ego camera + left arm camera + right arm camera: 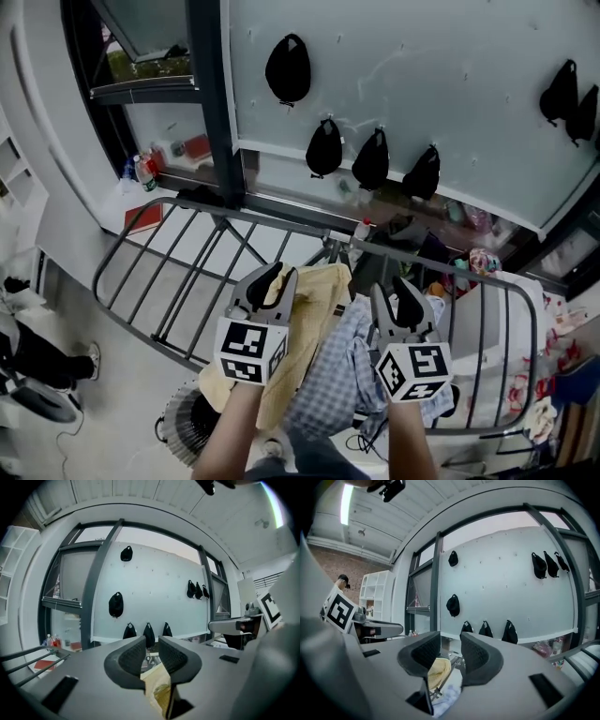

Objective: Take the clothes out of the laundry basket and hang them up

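In the head view a yellow cloth (321, 298) and a blue checked shirt (339, 367) hang side by side over a dark metal drying rack (178, 281). My left gripper (274, 277) hovers over the yellow cloth, jaws apart, with nothing between the pads. My right gripper (403, 296) hovers over the checked shirt, also open and empty. In the left gripper view the yellow cloth (158, 690) shows below the gap of the left gripper (151, 651). In the right gripper view the yellow cloth (437, 671) and a bit of the checked shirt (447, 700) lie under the right gripper (450, 651).
A round dark slatted basket (186, 424) stands on the floor below the rack. Black caps (288, 67) hang on the pale wall panel behind. Bottles (142, 172) stand on the sill at left. Pale laundry (492, 323) and clutter fill the rack's right end.
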Available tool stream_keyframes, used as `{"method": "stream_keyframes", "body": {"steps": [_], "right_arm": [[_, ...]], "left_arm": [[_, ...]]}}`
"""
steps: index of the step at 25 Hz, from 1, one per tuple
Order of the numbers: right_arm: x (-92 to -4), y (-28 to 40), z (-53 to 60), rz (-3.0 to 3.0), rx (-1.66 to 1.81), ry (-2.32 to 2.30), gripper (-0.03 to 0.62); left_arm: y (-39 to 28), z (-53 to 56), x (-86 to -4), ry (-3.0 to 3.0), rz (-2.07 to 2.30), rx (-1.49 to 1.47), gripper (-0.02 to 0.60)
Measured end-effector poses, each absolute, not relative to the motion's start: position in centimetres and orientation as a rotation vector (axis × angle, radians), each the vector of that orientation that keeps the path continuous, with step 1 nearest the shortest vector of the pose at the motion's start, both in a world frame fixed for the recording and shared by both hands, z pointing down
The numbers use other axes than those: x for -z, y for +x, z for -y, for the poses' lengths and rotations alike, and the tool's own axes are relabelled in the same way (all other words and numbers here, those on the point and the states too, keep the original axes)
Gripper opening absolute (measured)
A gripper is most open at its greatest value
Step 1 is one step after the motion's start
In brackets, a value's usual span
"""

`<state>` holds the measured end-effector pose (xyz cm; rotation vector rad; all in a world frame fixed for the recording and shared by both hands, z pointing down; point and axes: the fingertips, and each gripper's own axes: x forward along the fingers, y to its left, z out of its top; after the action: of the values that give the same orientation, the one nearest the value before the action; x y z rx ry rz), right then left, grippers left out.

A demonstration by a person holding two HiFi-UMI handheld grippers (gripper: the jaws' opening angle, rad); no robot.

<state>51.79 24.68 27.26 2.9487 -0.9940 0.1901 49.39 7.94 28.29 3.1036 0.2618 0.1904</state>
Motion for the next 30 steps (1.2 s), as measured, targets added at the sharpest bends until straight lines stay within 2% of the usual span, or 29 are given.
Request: {"method": "stream_keyframes", "body": {"steps": [5,9,23,30], "right_arm": [[-26.3,47.5,-27.7,0.936,-0.087,3.029,0.075],[-25.8,44.3,-29.4,0.866,-0.028,3.037,0.011],[-23.8,33.0,-33.4,0.726,0.128,3.070,0.003],[-23.8,29.7,-34.5,0.655,0.143,3.085,0.002]], "left_arm": [[46.4,-9.8,-27.1,3.091,-0.385,-0.084,0.042],[43.8,-11.5,-26.4,3.072,-0.488,-0.011,0.025],[33.5,-14.9,-26.5,3.054,-0.618,-0.012,0.020],[30.7,-15.6,-25.4,3.058,-0.668,0.029,0.020]]}}
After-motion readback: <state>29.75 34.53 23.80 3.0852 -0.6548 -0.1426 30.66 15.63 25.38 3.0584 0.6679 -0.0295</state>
